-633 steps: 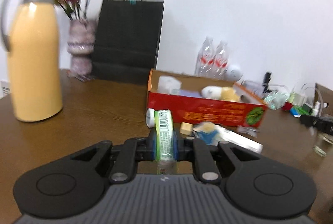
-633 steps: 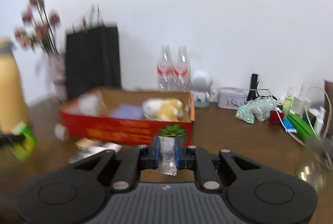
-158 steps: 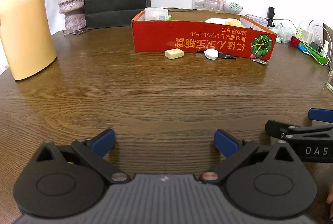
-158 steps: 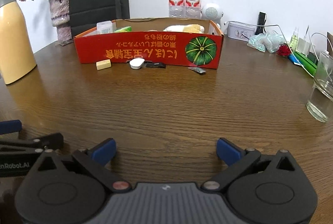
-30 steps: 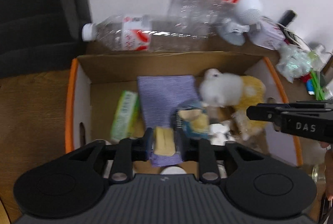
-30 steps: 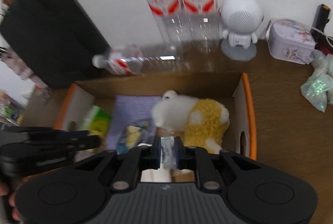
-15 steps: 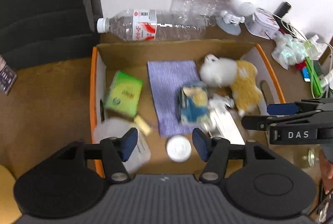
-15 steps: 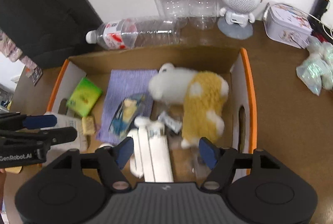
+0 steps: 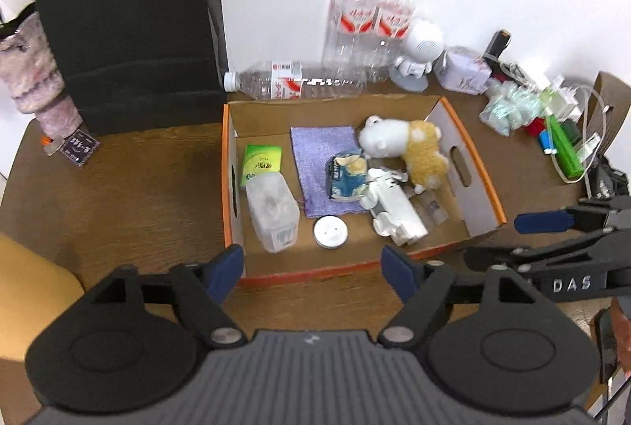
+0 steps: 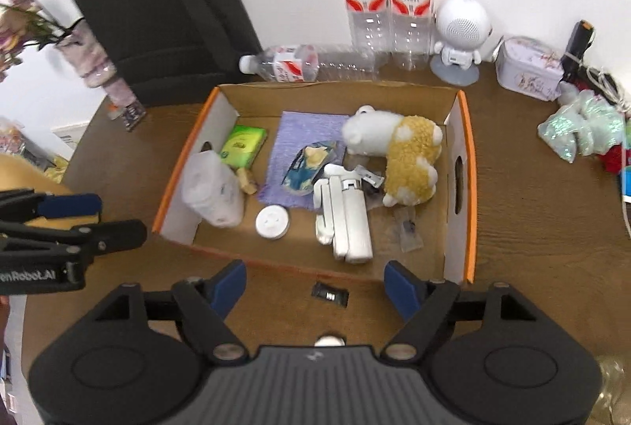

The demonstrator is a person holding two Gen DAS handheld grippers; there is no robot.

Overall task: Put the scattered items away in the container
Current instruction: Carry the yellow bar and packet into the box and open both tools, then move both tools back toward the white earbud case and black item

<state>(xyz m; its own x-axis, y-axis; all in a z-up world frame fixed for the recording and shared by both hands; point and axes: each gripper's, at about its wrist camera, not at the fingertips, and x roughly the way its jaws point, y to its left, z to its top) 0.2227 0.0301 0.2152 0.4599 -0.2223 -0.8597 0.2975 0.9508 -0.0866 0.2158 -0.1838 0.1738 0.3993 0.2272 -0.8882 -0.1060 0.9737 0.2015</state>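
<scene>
The cardboard box [image 10: 467, 188] holds nearly everything, from the plush toy [image 10: 398, 152] to the white disc [image 10: 272, 222]. Both the left gripper [image 9: 311, 269] and the right gripper [image 10: 315, 285] hover spread wide and empty in front of it. Likely next: pinching the small black packet [image 10: 329, 294] lying just outside the box's near wall, shown only by the right wrist view.

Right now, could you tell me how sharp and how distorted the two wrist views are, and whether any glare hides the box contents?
Left wrist view: fairly sharp in the middle, the cardboard box bowed by the fisheye, dark corners at the frame edges. Right wrist view: box contents crisp, the plush toy clear, the left gripper soft at the rim. No glare covers the contents in either view; the wall behind is bright white.
</scene>
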